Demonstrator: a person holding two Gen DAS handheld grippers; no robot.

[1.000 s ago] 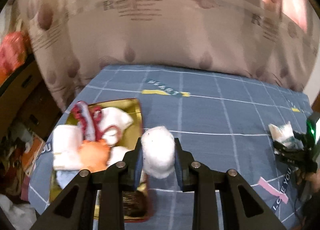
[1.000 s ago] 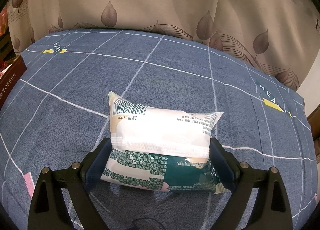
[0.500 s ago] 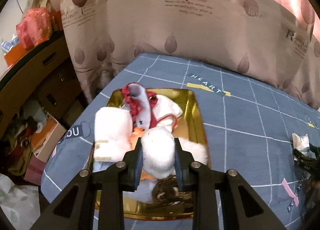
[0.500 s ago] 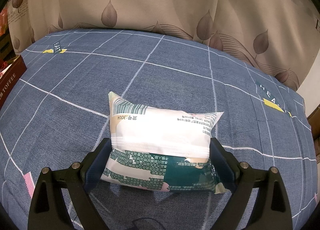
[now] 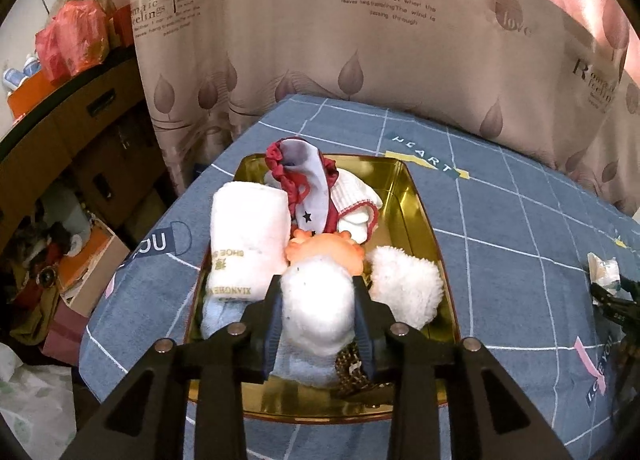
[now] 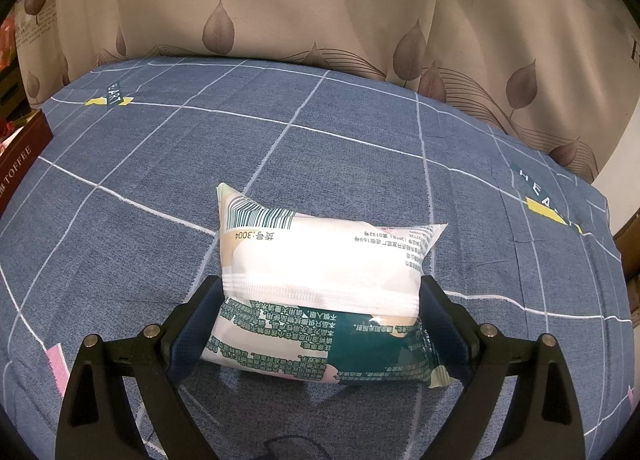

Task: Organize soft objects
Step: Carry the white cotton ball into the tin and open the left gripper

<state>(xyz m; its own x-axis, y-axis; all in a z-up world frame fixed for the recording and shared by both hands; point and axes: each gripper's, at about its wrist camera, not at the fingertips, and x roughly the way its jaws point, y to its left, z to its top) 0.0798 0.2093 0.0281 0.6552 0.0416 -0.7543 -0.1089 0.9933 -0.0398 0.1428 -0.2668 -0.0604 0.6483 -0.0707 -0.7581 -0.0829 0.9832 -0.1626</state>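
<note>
My left gripper (image 5: pixel 318 292) hangs over the near part of a gold tray (image 5: pixel 416 195) on the blue checked cloth. A white fluffy ball (image 5: pixel 316 312) sits between its pads, which still touch it while the jaws are opening. The tray holds a rolled white towel (image 5: pixel 248 236), a red-trimmed sock (image 5: pixel 308 187), an orange toy (image 5: pixel 328 252) and a white fluffy pad (image 5: pixel 404 288). My right gripper (image 6: pixel 320 300) stands wide, with its pads against both ends of a white and green tissue pack (image 6: pixel 320 256) lying on the cloth.
A leaf-print curtain (image 5: pixel 360 39) hangs behind the bed. Left of the bed stand a wooden cabinet (image 5: pixel 60 127) and boxes of clutter (image 5: pixel 80 260) on the floor. A dark red toffee box (image 6: pixel 20 163) shows at the left edge of the right wrist view.
My left gripper carried the white ball leftward from beside the tray to over it and sank a little; its pads have spread slightly. The right gripper and the pack have not moved.
</note>
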